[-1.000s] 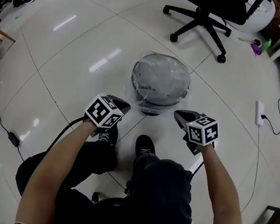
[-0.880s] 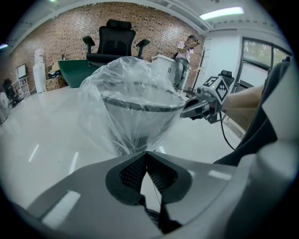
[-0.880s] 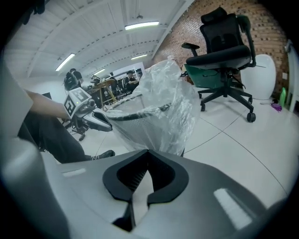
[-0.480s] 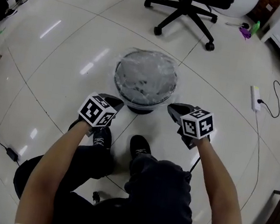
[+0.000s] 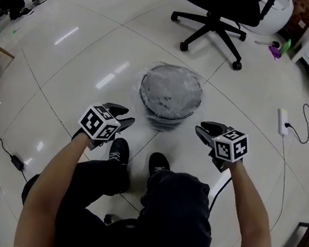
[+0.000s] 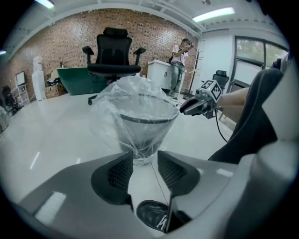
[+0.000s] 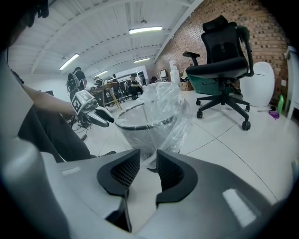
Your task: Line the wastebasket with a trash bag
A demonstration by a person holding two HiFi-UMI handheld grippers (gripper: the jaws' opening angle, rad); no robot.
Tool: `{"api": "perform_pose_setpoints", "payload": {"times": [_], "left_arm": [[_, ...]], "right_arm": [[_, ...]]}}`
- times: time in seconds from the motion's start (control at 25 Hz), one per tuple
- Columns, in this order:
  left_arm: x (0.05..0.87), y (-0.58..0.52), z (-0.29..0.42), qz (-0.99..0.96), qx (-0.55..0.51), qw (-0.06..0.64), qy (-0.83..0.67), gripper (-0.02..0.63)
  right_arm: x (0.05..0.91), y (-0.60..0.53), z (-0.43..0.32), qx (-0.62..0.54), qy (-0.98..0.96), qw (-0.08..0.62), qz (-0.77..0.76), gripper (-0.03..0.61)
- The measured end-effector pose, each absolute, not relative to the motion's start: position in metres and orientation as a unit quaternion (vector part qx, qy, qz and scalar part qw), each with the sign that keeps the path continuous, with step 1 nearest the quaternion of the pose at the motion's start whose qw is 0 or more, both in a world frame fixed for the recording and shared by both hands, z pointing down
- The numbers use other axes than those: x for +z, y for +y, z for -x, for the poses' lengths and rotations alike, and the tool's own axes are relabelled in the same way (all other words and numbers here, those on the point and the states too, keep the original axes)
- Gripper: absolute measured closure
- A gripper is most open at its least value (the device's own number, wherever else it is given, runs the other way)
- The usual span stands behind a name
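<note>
Clear plastic trash bag (image 5: 173,80) lines dark mesh wastebasket (image 5: 166,114); film folded over rim, draped down wall. Basket on white floor (image 5: 84,53), between grippers, apart from both. Versus one second ago: left gripper (image 5: 122,117) and right gripper (image 5: 201,130) drawn back off bag edge. Both sets of jaws opening, nothing between. Count: one basket, one bag, two grippers, one office chair (image 5: 219,9).

Bright, even light is coming from ceiling strip lights (image 7: 145,30) at the top of both gripper views. The glossy floor (image 5: 47,76) is throwing back white streaks of glare in the head view's upper left. The clear trash bag (image 6: 135,107) is glinting. Fisheye lenses are bending the edges and darkening the corners, and the nearest foreground is going soft.
</note>
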State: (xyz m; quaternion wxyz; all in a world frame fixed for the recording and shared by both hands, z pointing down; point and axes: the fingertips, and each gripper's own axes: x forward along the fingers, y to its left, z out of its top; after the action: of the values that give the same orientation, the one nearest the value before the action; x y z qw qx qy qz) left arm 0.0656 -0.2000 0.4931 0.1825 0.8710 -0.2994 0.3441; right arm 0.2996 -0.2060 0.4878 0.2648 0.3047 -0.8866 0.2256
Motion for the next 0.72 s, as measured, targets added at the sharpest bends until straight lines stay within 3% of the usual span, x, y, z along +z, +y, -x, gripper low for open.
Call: {"api": "perform_pose_setpoints", "payload": {"times": [0.32,0.72], "left_arm": [[0.446,-0.232,-0.025,-0.862,0.296,0.141,-0.386,0.457],[0.407,-0.310,-0.031,-0.877,0.303,0.090,-0.362,0.462]], "right_arm": [[0.442,-0.241,-0.300,0.200,-0.891,0.222,-0.343,0.469],[0.409,-0.303,-0.310,0.179,-0.886,0.196,-0.381,0.470]]}}
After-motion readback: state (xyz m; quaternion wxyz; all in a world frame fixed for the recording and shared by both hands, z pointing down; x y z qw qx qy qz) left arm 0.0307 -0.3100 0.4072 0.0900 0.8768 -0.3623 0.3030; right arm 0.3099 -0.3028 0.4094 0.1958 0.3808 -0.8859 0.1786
